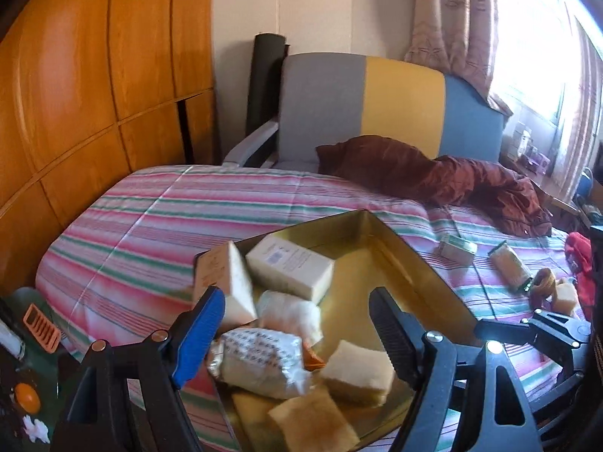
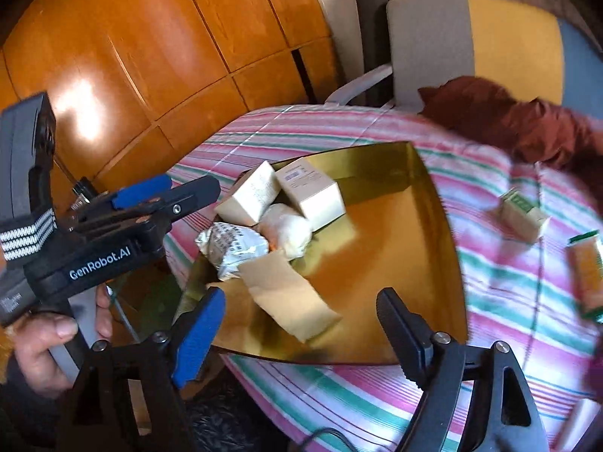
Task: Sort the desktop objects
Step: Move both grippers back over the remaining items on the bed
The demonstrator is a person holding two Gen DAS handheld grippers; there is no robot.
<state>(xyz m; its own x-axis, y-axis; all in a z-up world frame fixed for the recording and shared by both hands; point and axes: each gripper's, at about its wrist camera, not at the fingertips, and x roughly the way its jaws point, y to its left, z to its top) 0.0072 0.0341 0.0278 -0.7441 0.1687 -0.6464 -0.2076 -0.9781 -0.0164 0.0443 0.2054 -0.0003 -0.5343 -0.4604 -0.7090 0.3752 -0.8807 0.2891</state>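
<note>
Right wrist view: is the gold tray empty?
No: the gold tray holds two cream boxes, wrapped bundles and a tan packet.

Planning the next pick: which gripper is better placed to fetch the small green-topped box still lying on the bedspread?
Probably the right gripper: open and empty, with the green-topped box just to its right on the bedspread. The left gripper, also open, hangs over the gold tray, farther off.
</note>
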